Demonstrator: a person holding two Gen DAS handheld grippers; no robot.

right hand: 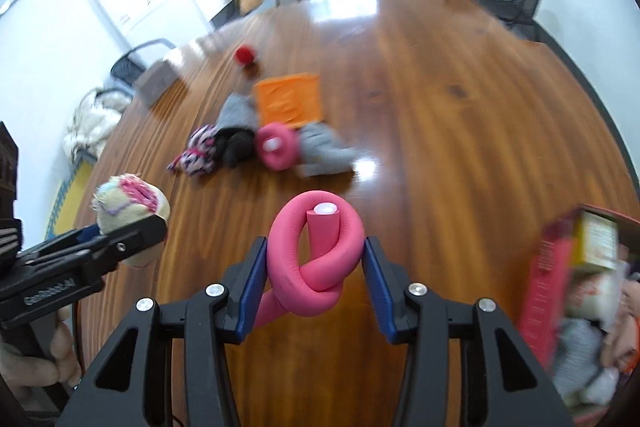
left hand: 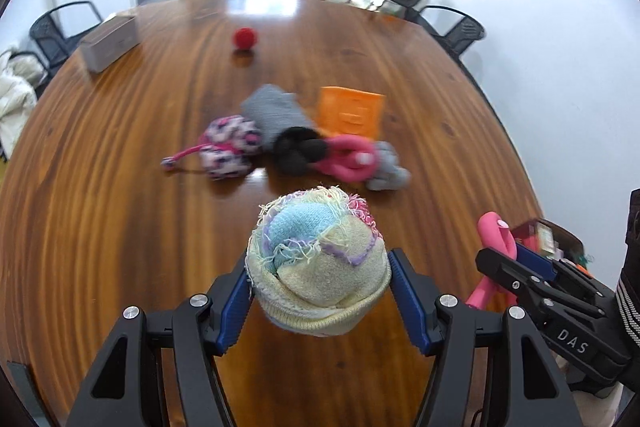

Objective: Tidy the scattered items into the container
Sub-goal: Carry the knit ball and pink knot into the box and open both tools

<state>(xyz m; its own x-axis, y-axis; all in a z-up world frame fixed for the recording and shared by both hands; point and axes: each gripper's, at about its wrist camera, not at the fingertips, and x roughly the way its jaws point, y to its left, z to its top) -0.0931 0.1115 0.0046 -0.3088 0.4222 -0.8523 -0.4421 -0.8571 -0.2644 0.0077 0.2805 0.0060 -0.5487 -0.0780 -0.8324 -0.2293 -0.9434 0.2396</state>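
Note:
My left gripper [left hand: 319,287] is shut on a pale rolled sock ball [left hand: 318,259] with blue and fringed patches, held above the wooden table [left hand: 120,187]. My right gripper [right hand: 316,267] is shut on a knotted pink foam tube [right hand: 314,255]; that tube [left hand: 496,231] also shows at the right of the left wrist view. The sock ball [right hand: 128,207] appears at the left of the right wrist view. A pile lies mid-table: pink-patterned sock ball [left hand: 230,147], grey sock [left hand: 276,111], black sock [left hand: 298,149], second pink tube [left hand: 348,157], grey cloth [left hand: 388,167], orange pad [left hand: 352,111]. A red ball [left hand: 245,38] sits farther back.
A container [right hand: 580,291] with boxes and cloth inside sits at the table's near right edge. A grey box [left hand: 110,43] lies at the far left of the table. Black chairs [left hand: 460,27] ring the table, and a white coat [left hand: 16,95] hangs at the left.

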